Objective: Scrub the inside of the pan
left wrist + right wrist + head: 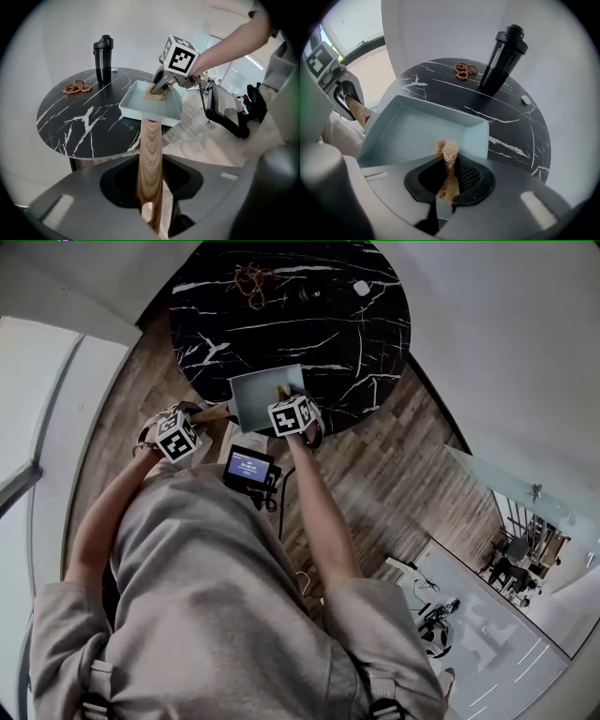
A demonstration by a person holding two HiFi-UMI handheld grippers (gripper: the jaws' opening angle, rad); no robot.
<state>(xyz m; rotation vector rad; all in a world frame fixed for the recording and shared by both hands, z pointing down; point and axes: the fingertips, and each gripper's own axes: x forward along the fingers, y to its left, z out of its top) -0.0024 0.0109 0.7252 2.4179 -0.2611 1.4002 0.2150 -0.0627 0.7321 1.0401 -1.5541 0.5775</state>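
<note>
Clamping pan handle [150, 138], left tool [150, 168]; scrubber [447, 149] in right tool [449, 165].

Round black marble table [375, 334] on wood-plank floor [403, 474] — pale walls [506, 324] around.

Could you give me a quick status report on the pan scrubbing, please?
Left gripper shut on wooden handle. Right gripper shut on scrubber, inside the pan. Bottle and beads stand clear.

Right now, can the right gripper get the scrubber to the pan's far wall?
Probably yes: the right gripper holds the scrubber inside the pan, and nothing lies between it and that wall.
</note>
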